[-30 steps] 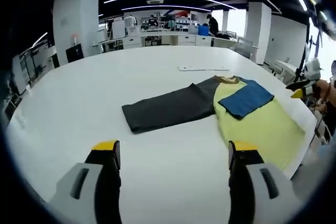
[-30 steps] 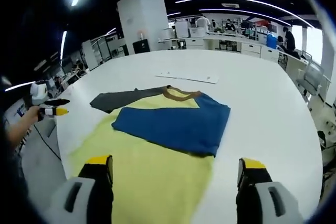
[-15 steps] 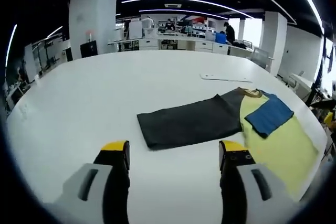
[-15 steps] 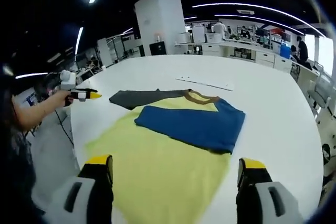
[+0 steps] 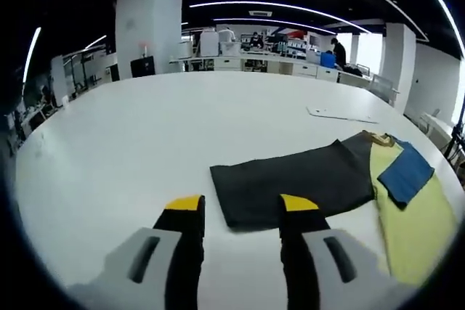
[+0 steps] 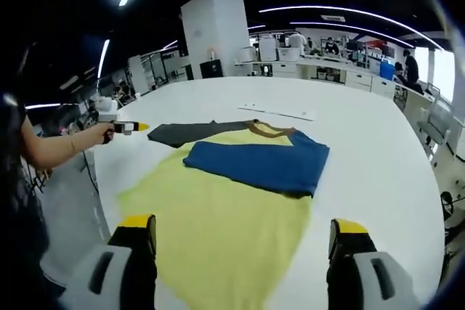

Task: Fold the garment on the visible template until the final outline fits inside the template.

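The garment lies flat on the white table (image 5: 131, 128). It has a yellow body (image 6: 232, 230), a brown collar (image 6: 272, 130), a blue sleeve (image 6: 254, 161) folded across the chest and a dark grey sleeve (image 5: 294, 183) stretched out to the side. My left gripper (image 5: 241, 205) is open with its jaws narrowed, and its yellow tips sit just short of the grey sleeve's end. In the right gripper view that same left gripper (image 6: 125, 127) shows beside the grey sleeve (image 6: 189, 133), held in a person's hand. My right gripper (image 6: 243, 224) is wide open over the yellow hem, holding nothing.
A thin flat white sheet (image 6: 280, 112) lies on the table beyond the collar, also seen as a white sheet (image 5: 341, 114) in the left gripper view. The person's arm (image 6: 58, 150) reaches in past the table's edge. Desks, pillars and people stand far behind.
The left gripper has come closer to the grey sleeve's end and its jaws have narrowed. The right gripper stays wide open over the hem.
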The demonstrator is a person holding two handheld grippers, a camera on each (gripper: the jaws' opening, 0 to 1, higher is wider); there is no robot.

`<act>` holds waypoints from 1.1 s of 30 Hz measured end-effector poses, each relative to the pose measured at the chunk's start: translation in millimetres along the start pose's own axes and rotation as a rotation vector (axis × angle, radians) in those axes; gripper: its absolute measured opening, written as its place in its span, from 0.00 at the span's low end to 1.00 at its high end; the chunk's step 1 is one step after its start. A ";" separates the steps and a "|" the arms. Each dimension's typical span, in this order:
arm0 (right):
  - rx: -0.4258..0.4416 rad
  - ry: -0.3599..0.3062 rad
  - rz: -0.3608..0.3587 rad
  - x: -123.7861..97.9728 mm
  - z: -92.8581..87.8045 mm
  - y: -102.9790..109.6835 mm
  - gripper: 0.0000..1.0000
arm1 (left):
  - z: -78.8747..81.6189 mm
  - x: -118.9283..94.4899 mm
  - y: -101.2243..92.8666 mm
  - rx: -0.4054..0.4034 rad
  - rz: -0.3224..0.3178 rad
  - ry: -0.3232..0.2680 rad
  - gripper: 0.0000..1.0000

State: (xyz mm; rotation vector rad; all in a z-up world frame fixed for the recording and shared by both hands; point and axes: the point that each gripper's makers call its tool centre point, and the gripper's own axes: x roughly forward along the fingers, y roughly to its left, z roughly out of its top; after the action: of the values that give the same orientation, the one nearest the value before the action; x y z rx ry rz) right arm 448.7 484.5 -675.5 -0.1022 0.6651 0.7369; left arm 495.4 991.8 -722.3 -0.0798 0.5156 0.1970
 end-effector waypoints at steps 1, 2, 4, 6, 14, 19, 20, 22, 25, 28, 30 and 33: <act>0.003 -0.001 -0.002 0.1 0.1 -0.6 0.99 | -2.4 1.9 0.9 0.000 0.006 0.008 0.34; 0.007 -0.002 -0.006 0.5 0.2 -1.4 0.99 | -4.8 3.8 1.5 -0.002 0.011 0.014 0.32; 0.009 -0.002 -0.010 1.0 0.0 -2.1 0.99 | -9.9 8.2 2.7 -0.007 0.018 0.022 0.30; 0.011 0.000 -0.012 2.0 -0.3 -2.8 0.99 | -15.1 11.4 2.2 -0.015 0.019 0.033 0.27; 0.000 0.017 -0.019 4.4 -1.2 -4.5 0.99 | -25.0 19.0 8.1 -0.021 0.037 0.049 0.20; 0.005 0.021 -0.017 6.4 -2.4 -3.8 0.99 | -38.3 20.3 7.0 -0.034 0.035 0.117 0.12; 0.005 0.022 -0.017 6.4 -2.7 -3.7 0.99 | -31.2 21.9 5.5 -0.067 0.028 0.067 0.12; 0.004 0.021 -0.015 6.5 -2.7 -2.4 0.99 | -33.1 21.0 6.9 -0.093 0.034 0.075 0.11; 0.010 0.019 -0.014 6.5 -3.3 -1.7 0.98 | -32.3 21.7 7.0 -0.092 0.033 0.076 0.08; 0.018 0.023 -0.017 6.0 -5.8 -1.8 0.98 | -30.1 21.6 6.7 -0.064 0.038 0.085 0.01; 0.019 0.024 -0.020 5.6 -6.6 -2.0 0.98 | -29.4 19.6 5.5 -0.066 0.040 0.087 0.01; 0.019 0.025 -0.021 5.4 -7.6 -4.3 0.98 | -25.9 13.2 2.5 -0.061 0.051 0.071 0.00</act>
State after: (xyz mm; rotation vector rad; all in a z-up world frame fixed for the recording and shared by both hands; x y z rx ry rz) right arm 450.5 482.1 -685.4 -0.1008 0.6939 0.7097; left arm 493.7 993.2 -751.4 -0.1332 0.5825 0.2602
